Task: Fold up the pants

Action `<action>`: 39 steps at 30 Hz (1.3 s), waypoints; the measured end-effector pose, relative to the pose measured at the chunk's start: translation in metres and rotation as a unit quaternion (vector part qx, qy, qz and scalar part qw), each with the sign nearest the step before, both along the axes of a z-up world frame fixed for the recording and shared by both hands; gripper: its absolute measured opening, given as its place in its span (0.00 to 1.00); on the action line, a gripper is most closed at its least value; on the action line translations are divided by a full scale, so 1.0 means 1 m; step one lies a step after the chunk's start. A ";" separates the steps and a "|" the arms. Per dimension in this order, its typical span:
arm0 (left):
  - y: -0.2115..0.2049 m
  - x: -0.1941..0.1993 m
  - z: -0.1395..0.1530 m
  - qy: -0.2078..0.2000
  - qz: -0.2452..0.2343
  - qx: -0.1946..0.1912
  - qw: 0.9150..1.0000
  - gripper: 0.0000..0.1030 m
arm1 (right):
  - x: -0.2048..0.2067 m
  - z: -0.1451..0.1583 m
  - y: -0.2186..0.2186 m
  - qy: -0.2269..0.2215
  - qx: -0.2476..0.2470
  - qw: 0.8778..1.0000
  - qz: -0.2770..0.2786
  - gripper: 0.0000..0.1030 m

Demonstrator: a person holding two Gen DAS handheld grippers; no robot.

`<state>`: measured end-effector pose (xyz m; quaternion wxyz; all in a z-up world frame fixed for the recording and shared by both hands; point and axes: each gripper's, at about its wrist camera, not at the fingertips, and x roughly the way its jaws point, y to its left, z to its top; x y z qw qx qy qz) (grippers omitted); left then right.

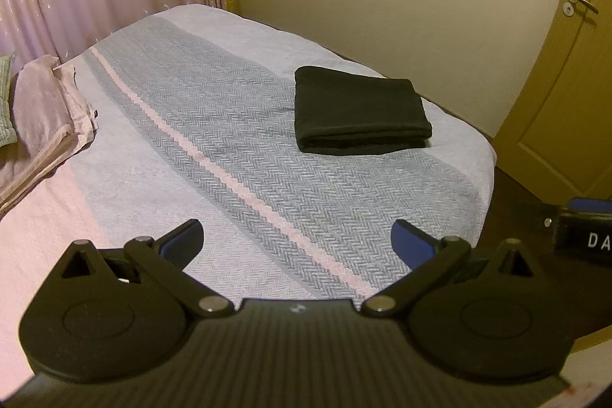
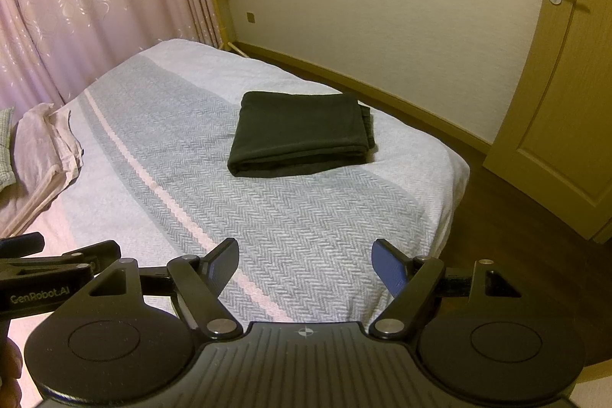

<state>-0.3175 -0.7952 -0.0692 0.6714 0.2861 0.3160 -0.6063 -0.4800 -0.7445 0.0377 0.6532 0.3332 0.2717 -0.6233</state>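
Fingers of the left gripper (image 1: 297,243) are spread wide and hold nothing; the fingers of the right gripper (image 2: 306,264) are spread the same way, also with nothing between them. Both hover over the near part of the bed (image 2: 306,228), side by side, well apart from the cloth. Further out, the black pants (image 2: 300,134) lie on the striped bed cover as a neat flat packet, near the far right corner of the bed. By my judgement the folding is already done. From here the risk is mostly in touching the packet again: a finger that catches only the top layer would pull it open, because soft cloth slides on itself. The packet also lies near the bed's edge, so a push toward the door (image 2: 566,125) could send it to the floor.
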 end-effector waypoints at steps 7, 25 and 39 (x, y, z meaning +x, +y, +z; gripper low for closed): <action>-0.001 0.000 0.001 0.003 0.002 0.001 1.000 1.00 | -0.001 0.000 0.000 0.001 -0.001 1.000 0.002 0.72; -0.008 -0.001 -0.001 0.003 0.002 0.003 1.000 1.00 | 0.001 0.005 -0.004 0.002 -0.005 1.000 0.009 0.72; -0.008 -0.003 -0.002 0.005 0.004 0.000 1.000 1.00 | 0.000 0.005 -0.003 0.002 -0.003 1.000 0.010 0.72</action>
